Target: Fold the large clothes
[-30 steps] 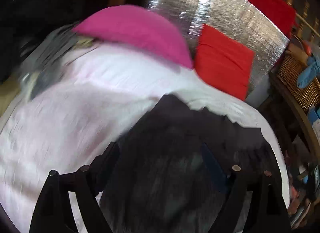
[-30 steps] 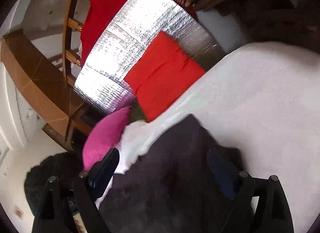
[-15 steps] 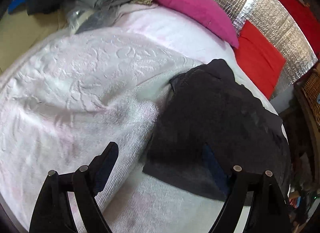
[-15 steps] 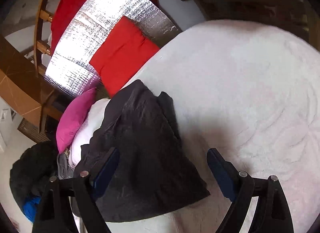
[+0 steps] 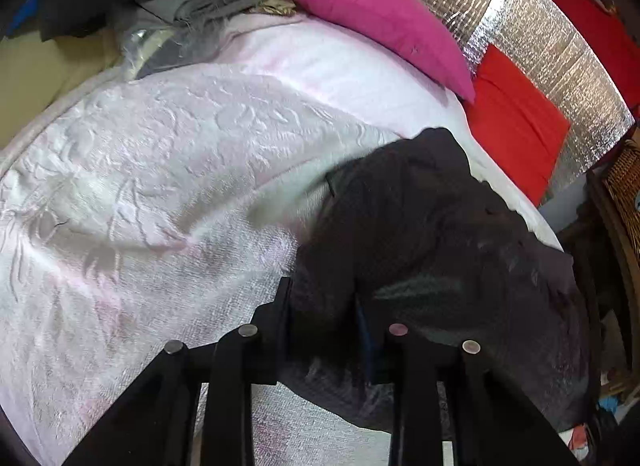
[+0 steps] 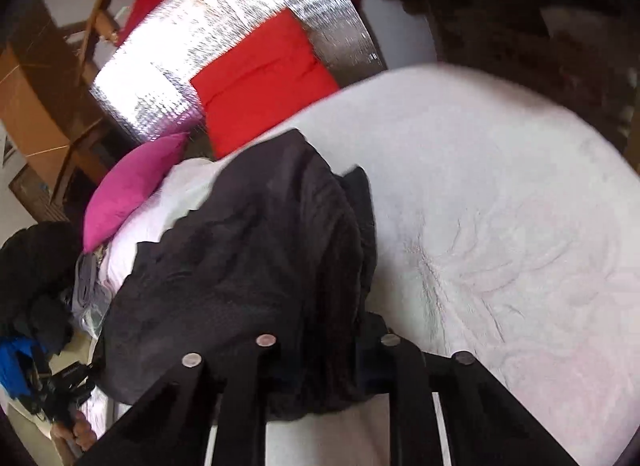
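- A dark garment (image 5: 432,234) is spread in a rumpled heap on a pale pink bedspread (image 5: 168,185), directly ahead of both grippers.
- The left gripper (image 5: 322,306) is seen with its jaws closing, and a bunched edge of the garment is caught between them (the cloth fills the narrow gap, and the pads appear pressed into it).
- The right gripper (image 6: 320,350) is likewise seen closing, with a thick fold of the same garment (image 6: 256,266) gathered between its jaws.
- From the left gripper, the rest of the garment is seen stretching ahead and to the right, towards the bed's edge.
- From the right gripper, the garment is seen running ahead and to the left, while bare bedspread (image 6: 500,225) lies to the right.
- Further ahead of the left gripper, a pink pillow (image 5: 376,13) is laid at the head of the bed, with a red cushion (image 5: 516,125) to its right, propped against a silver foil sheet (image 5: 532,37).
- To the left of the pillow, a pile of grey clothes (image 5: 216,1) is seen (its items cannot be told apart).
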`<state>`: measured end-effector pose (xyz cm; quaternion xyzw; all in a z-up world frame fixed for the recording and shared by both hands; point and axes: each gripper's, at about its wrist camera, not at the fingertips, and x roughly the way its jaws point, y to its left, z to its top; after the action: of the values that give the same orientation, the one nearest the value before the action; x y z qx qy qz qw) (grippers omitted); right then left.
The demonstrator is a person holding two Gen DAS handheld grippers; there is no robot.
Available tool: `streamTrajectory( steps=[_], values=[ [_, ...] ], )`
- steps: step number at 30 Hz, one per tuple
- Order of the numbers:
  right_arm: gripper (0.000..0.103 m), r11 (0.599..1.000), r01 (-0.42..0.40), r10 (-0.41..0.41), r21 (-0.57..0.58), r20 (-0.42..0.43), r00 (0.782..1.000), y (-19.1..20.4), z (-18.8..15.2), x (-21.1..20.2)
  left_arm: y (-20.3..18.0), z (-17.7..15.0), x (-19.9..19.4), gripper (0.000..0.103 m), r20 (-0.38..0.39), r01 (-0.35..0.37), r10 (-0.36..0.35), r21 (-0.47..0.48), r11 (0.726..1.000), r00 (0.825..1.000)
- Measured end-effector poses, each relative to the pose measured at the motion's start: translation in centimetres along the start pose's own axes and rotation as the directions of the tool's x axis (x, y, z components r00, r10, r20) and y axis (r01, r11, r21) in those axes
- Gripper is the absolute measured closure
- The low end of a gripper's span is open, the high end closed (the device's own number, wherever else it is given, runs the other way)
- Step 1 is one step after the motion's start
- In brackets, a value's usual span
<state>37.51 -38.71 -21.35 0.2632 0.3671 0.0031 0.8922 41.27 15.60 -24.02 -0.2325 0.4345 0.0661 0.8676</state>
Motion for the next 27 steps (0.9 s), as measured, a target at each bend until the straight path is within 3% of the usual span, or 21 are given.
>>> streamTrajectory(
  steps=[1,4,6,11,13,14,17,19,24,25,27],
  values=[
    [0.085,1.000,0.006,-0.006,-0.017,0.005,1.000,0.5,-0.4,-0.8,-0.1,-0.1,0.2,0.071,-0.009,-0.013,0.013,0.013,1.000,1.000],
    [0.085,0.996,0.066,-0.068,-0.052,-0.042,0.997,0.0,-1.9,0.2,0.3,-0.1,1.4,0.046,-0.053,-0.074,0.075,0.024,0.997,0.996],
    [0.081,0.998,0.068,-0.069,-0.013,-0.124,0.990,-1.6,-2.6,2.5,0.6,-0.1,1.1,0.046,-0.059,-0.067,0.067,0.011,0.998,0.996],
    [0.073,0.996,-0.030,0.035,0.078,-0.062,0.997,-2.5,-1.1,-0.1,1.1,0.4,0.2,0.046,-0.061,-0.026,0.025,-0.015,1.000,0.998],
    [0.044,0.994,-0.043,0.043,0.104,-0.001,0.999,-3.1,-0.5,-1.5,1.3,0.8,-0.6,0.046,-0.045,0.004,-0.005,-0.020,1.000,0.999],
    [0.017,0.992,-0.052,0.050,0.117,0.023,0.998,-3.3,-0.2,-1.9,1.5,1.1,-1.0,0.043,-0.029,0.014,-0.014,-0.022,1.000,0.999],
    [0.013,0.985,-0.098,0.075,0.143,0.159,0.984,-3.5,0.2,-4.2,1.8,1.6,-2.0,0.027,0.001,0.004,-0.004,-0.016,1.000,1.000],
    [0.013,0.987,-0.108,0.087,0.116,0.170,0.982,-2.3,0.6,-4.5,1.7,1.7,-1.8,0.027,-0.006,-0.009,0.009,-0.021,1.000,1.000],
    [0.013,0.996,-0.037,0.028,0.081,0.105,0.994,-0.9,1.2,-2.3,2.1,1.6,0.3,0.029,-0.094,0.000,-0.002,-0.022,1.000,0.996],
    [0.013,0.996,-0.032,0.024,0.087,0.086,0.996,-1.2,1.3,-1.6,2.2,1.4,0.6,0.031,-0.108,0.026,-0.029,-0.028,0.999,0.994],
    [0.013,0.993,-0.032,0.026,0.117,0.052,0.998,-2.1,1.3,-0.2,2.2,1.4,1.2,0.051,-0.142,0.118,-0.122,-0.039,0.992,0.982]
  ],
)
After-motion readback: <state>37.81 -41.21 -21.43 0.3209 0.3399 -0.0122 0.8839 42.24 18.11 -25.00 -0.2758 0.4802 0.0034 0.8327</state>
